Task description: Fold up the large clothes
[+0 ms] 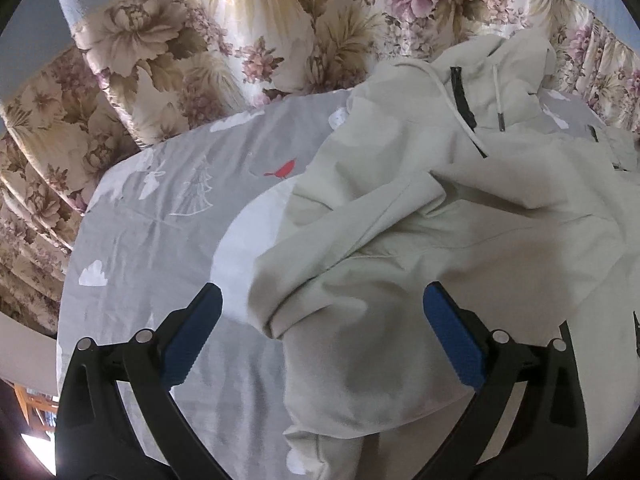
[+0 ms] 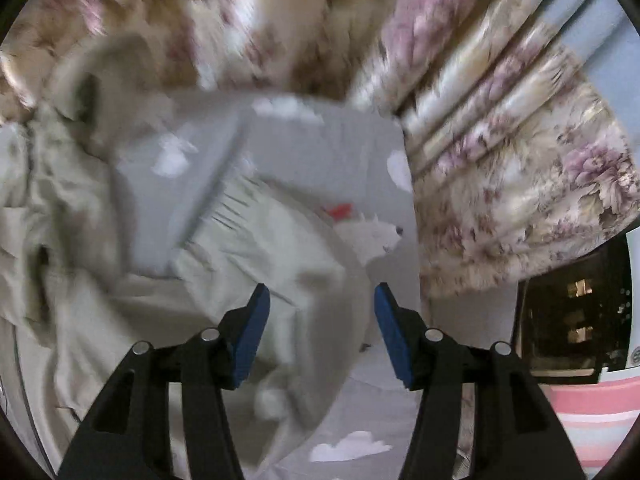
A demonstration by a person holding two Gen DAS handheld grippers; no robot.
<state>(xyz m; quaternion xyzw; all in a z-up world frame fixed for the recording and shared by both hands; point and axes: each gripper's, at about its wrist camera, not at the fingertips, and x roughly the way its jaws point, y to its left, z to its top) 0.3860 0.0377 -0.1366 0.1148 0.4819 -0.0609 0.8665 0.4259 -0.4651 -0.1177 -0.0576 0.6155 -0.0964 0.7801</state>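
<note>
Pale hooded jacket spread on a grey printed bed sheet, both tools empty above it.

The left gripper [image 1: 322,316] hangs wide apart over a folded sleeve [image 1: 320,248] near the sheet's [image 1: 160,220] left edge. The jacket [image 1: 460,208] lies toward the far floral curtain [image 1: 240,32]. The right gripper [image 2: 322,324] stands half-spread, gripping nothing, over blurred cloth near the right edge.

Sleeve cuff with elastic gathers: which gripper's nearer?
Right. The right gripper hovers open just below the cuff. The left gripper is open over the jacket's other sleeve; that cuff isn't in its view.
</note>
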